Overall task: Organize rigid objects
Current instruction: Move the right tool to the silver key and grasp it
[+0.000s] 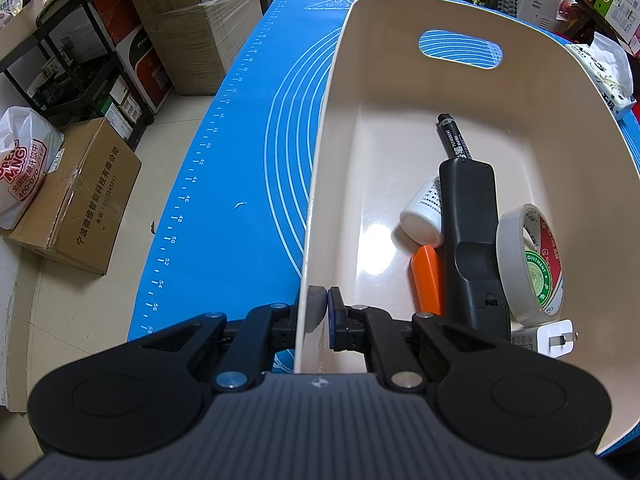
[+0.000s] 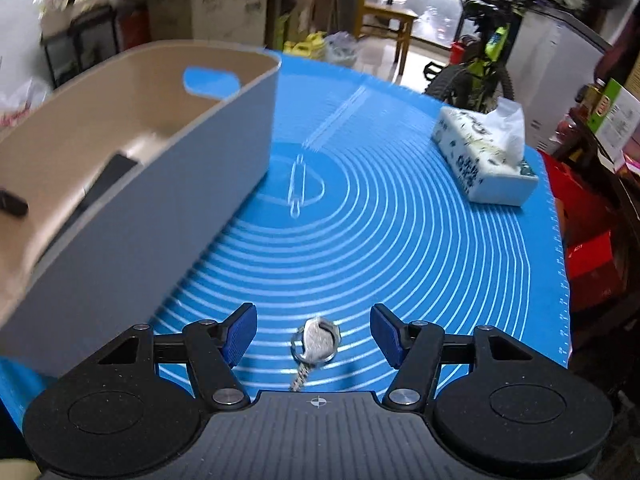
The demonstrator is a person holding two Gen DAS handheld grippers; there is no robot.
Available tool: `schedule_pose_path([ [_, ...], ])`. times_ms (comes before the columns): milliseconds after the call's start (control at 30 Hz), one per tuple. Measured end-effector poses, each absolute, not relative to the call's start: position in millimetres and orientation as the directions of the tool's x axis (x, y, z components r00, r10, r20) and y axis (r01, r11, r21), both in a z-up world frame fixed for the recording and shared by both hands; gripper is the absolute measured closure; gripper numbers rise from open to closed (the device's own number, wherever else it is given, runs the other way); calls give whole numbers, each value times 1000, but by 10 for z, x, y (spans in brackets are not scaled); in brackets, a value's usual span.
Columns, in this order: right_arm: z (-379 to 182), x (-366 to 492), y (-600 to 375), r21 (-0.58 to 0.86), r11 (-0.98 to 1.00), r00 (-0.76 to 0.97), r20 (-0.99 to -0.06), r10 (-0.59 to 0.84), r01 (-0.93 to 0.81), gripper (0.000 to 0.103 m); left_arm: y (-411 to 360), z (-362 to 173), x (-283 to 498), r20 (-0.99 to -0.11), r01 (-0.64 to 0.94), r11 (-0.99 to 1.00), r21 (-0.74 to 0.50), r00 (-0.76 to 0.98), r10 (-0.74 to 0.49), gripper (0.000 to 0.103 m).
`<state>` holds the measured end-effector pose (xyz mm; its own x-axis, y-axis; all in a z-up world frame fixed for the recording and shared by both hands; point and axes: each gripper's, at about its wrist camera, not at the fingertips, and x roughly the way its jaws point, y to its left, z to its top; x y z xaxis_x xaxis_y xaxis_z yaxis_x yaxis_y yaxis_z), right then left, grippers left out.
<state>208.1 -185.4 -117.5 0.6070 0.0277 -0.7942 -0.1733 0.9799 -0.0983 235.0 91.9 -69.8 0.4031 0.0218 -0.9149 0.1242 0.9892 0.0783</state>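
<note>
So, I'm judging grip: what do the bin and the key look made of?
Bin: seemingly smooth moulded plastic, cream inside with a glossy floor, grey outside. Key: silvery metal with a dull shine, on a wire ring; the exact alloy can't be told.

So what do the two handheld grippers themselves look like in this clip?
Both look identical: the left gripper and right gripper have black scissor-like linkage arms with silver rivets, round black side discs, blue ribbed pads on the fingertips, and a grey ribbed body with a small crosshair mark. No cables or sleeves show.
</note>
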Motion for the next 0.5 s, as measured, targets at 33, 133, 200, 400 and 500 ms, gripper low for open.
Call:
schedule_pose_path([
  [33,-1214,2095,-1856,-107,977,598,-801,25,-184,34,917,-699,2351,-915,125,989,78,403,22,93],
  [133,-1317,2125,-1885,-132,969,578,-816,13,-209,39,919,-697,2349,-915,126,989,76,404,19,93],
  [200,-1373,2134,-1899,-143,963,568,-823,12,-228,42,918,-697,2350,-914,128,989,77,404,19,93],
  [400,-1447,2137,-1920,-154,947,556,-831,30,-281,49,912,-702,2350,-914,128,989,79,405,20,93],
  [500,-1451,2129,-1899,-171,938,558,-830,29,-302,50,906,-702,2348,-914,127,988,82,405,24,93],
])
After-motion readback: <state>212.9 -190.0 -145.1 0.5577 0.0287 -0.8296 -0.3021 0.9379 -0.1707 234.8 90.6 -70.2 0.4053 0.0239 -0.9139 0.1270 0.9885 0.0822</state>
